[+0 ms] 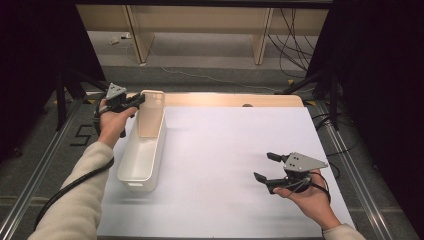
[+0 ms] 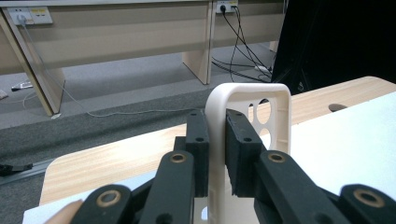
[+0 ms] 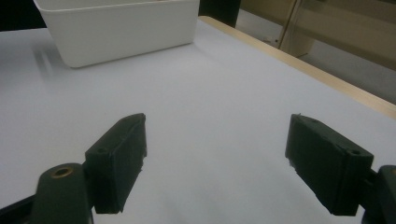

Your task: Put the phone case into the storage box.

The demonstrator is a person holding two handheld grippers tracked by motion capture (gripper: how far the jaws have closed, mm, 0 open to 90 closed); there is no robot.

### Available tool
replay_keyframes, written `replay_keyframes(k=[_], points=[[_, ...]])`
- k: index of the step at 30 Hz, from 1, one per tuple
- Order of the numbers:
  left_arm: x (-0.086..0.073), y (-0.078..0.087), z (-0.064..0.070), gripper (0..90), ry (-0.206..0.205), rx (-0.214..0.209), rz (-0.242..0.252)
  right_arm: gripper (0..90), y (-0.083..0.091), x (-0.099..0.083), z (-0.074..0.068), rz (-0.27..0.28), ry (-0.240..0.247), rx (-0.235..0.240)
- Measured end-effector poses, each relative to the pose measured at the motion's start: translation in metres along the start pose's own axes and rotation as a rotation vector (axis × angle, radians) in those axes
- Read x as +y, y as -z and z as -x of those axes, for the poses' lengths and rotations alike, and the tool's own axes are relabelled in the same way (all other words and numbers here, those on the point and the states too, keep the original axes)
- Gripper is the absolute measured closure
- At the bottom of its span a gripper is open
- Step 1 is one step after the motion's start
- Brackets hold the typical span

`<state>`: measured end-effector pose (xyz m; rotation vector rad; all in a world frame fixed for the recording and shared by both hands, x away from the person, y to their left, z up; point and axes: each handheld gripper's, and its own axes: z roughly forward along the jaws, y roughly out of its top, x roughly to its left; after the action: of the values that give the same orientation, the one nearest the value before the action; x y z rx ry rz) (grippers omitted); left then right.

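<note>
A: High view, item one: left gripper (image 1: 136,101), held at the far left corner of the table (image 1: 230,99). Its jaws are clamped on the edge of a cream phone case (image 1: 151,112), which stands upright over the far end of the white bin (image 1: 142,155).

B: And the bin?

A: Long, narrow, open-topped, lying along the left edge of the white mat (image 1: 225,165). The case's lower end sits inside the bin's far end; whether it touches the floor of the bin I cannot tell. Right of the bin, the mat is bare all the way across.

B: Item two?

A: Right gripper (image 1: 266,166), near the mat's right front, well apart from the bin, jaws spread wide and holding nothing.

B: Left gripper view?

A: Both black pads pressed on the case's side rim (image 2: 215,140), one on each face. The camera cut-outs (image 2: 262,119) show beyond the right pad. Past the case come the table's wooden edge and then grey floor.

B: Right gripper view?

A: Jaws wide apart, bare mat (image 3: 210,116) between them. The bin's wall (image 3: 121,30) stands at the far side, and the table's wooden edge (image 3: 327,79) runs along the right.
</note>
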<state>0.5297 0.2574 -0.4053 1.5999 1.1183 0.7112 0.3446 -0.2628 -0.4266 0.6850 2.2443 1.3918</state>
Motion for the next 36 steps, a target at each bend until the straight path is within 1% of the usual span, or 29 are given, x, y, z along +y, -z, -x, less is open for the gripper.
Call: replay_keyframes(k=[19,36], points=[[-0.0037,-0.0021,-0.0039,77.7,0.005,0.016,-0.031,21.9,0.0002,-0.0001,0.0001,0.0,0.0,0.001],[-0.0043,-0.0036,-0.0054,77.5,0.006,0.021,-0.038,21.9,0.0002,-0.0003,0.0001,-0.002,-0.001,0.002]])
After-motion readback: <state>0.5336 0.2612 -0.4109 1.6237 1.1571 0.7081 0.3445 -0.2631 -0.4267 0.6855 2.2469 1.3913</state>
